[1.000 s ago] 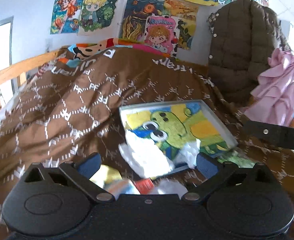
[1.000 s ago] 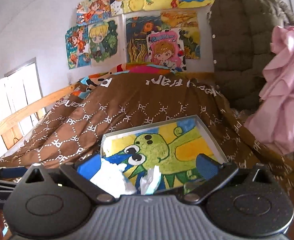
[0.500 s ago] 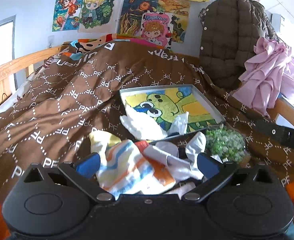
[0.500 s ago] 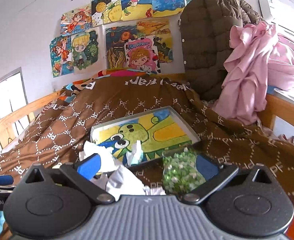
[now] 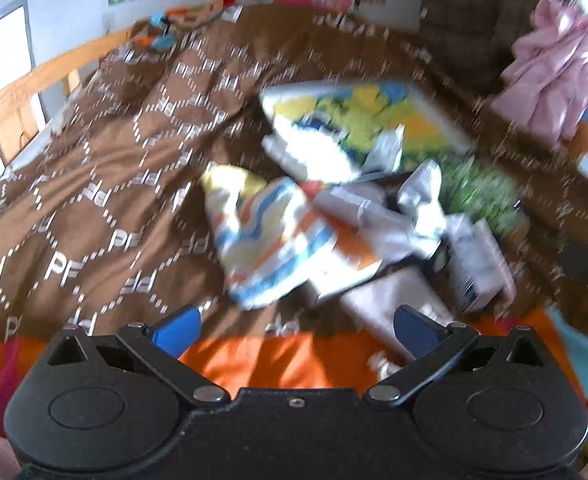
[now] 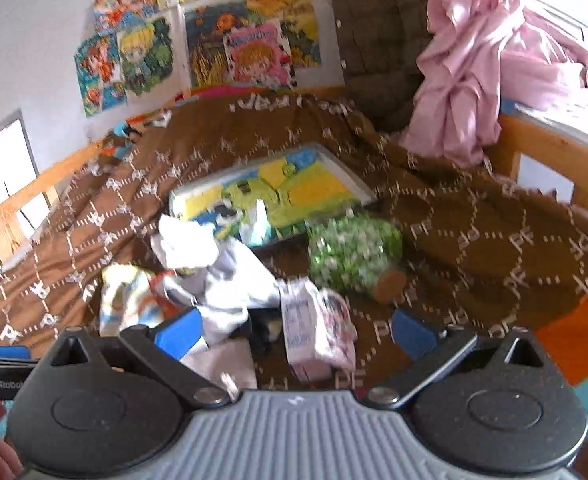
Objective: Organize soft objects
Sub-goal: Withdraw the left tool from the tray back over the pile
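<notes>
A heap of soft things lies on the brown quilt: a striped orange, blue and yellow cloth [image 5: 269, 240] [image 6: 127, 300], white crumpled cloths [image 5: 378, 212] [image 6: 213, 264], a green speckled pouch [image 6: 352, 254] [image 5: 478, 192] and a small white printed packet [image 6: 314, 328] [image 5: 474, 256]. Behind them sits a shallow tray [image 5: 454, 128] [image 6: 354, 182] with a green cartoon picture; a white cloth drapes over its near edge. My left gripper [image 5: 294, 328] is open, short of the heap. My right gripper [image 6: 294, 328] is open, its fingers either side of the packet without touching. The image is blurred.
The brown patterned quilt [image 5: 93, 160] covers the bed, with an orange sheet [image 5: 277, 360] at the near edge. A wooden rail [image 5: 25, 92] runs along the left. A brown padded jacket [image 6: 378, 40] and a pink garment [image 6: 482, 72] hang at the back right.
Both grippers have drawn back and tilted down. The tray has receded, and the cloth heap, green pouch and white packet have come into view before the fingers. Both stay open.
</notes>
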A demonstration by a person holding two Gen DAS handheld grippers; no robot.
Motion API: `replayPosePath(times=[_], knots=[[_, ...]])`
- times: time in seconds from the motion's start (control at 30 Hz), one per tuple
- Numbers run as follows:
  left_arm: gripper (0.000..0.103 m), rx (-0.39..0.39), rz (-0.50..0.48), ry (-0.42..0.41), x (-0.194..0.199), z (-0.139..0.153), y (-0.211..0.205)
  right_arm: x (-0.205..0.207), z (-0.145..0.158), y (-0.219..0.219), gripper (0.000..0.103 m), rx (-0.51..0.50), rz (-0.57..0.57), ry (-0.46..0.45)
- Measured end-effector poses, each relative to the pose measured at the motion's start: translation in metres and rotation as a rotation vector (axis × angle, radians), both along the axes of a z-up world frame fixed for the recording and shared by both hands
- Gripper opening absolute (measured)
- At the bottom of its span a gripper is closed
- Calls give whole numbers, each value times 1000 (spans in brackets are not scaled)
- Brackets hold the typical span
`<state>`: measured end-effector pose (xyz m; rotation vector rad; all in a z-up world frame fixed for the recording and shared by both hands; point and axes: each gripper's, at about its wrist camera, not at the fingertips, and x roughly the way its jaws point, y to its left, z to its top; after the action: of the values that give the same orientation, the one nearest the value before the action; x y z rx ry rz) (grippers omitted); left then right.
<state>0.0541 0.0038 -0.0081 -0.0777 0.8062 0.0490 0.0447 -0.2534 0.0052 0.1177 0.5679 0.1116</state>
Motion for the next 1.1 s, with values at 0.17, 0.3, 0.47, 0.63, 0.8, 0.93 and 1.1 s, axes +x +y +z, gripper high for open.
replayPosePath(times=[0.17,0.3,0.47,0.63,0.8,0.93,1.1], knots=[[102,-9,-8,82,7,-8,4,4,-11,7,103,-42,33,94],[102,-11,-39,155,14,-15,3,8,-19,18,103,-89,76,157],[102,-7,-74,220,25,-20,3,13,-27,27,103,-119,122,220],[102,36,-122,253,41,-19,9,20,-34,32,103,-118,166,276],[102,116,-148,263,56,-18,18,31,-44,43,103,-120,246,342],[102,90,-173,302,61,-28,19,35,-48,50,103,-101,283,361],[102,102,-210,308,61,-31,11,37,-49,51,103,-94,293,361]])
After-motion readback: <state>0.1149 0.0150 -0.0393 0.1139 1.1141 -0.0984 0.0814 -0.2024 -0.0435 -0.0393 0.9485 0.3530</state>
